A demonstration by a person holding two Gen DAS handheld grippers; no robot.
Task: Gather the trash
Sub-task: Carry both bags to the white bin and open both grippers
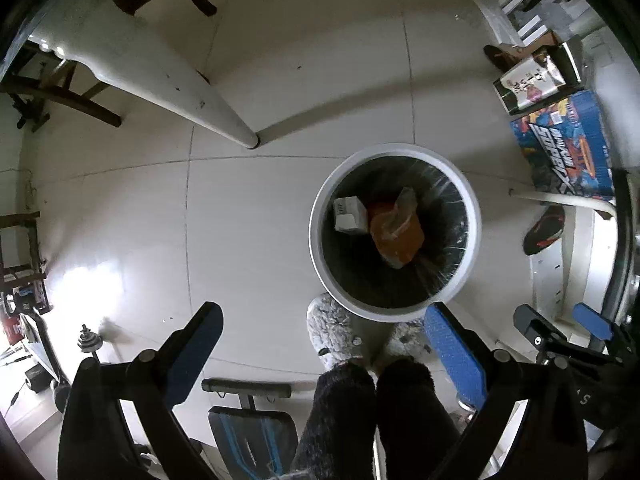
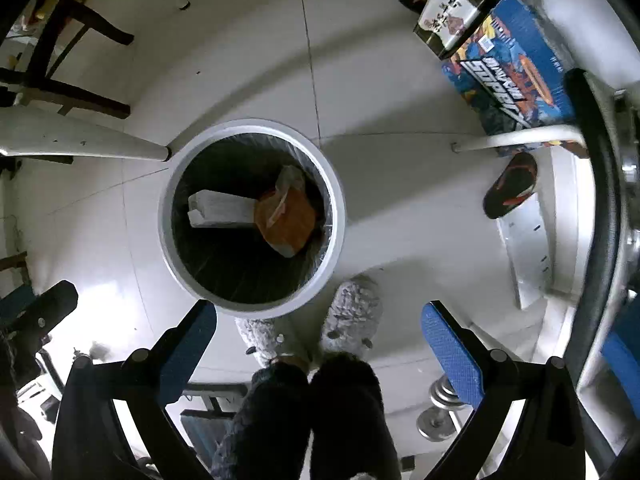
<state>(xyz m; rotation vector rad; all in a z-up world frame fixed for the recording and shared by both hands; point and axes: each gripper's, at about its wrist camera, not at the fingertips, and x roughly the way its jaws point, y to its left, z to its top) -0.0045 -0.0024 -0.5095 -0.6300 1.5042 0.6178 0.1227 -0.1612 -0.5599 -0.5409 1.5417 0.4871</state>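
Note:
A round white trash bin (image 1: pixel 320 240) with a dark liner stands on the tiled floor below both grippers; it also shows in the right wrist view (image 2: pixel 340 216). Inside lie a white carton (image 1: pixel 350 214) (image 2: pixel 220 208) and an orange packet (image 1: pixel 398 236) (image 2: pixel 288 220). My left gripper (image 1: pixel 324 344) is open and empty, held high above the floor near the bin's front rim. My right gripper (image 2: pixel 320 336) is open and empty, also high above the floor. The right gripper shows at the right edge of the left wrist view (image 1: pixel 560 324).
The person's grey fluffy slippers (image 2: pixel 352 312) stand just in front of the bin. A white table leg (image 1: pixel 224 116) is left of it. A blue toy box (image 1: pixel 568 148), a printed box (image 1: pixel 528 84), a black shoe (image 1: pixel 544 230), dumbbells (image 2: pixel 440 404) and dark chairs (image 1: pixel 60 92) surround.

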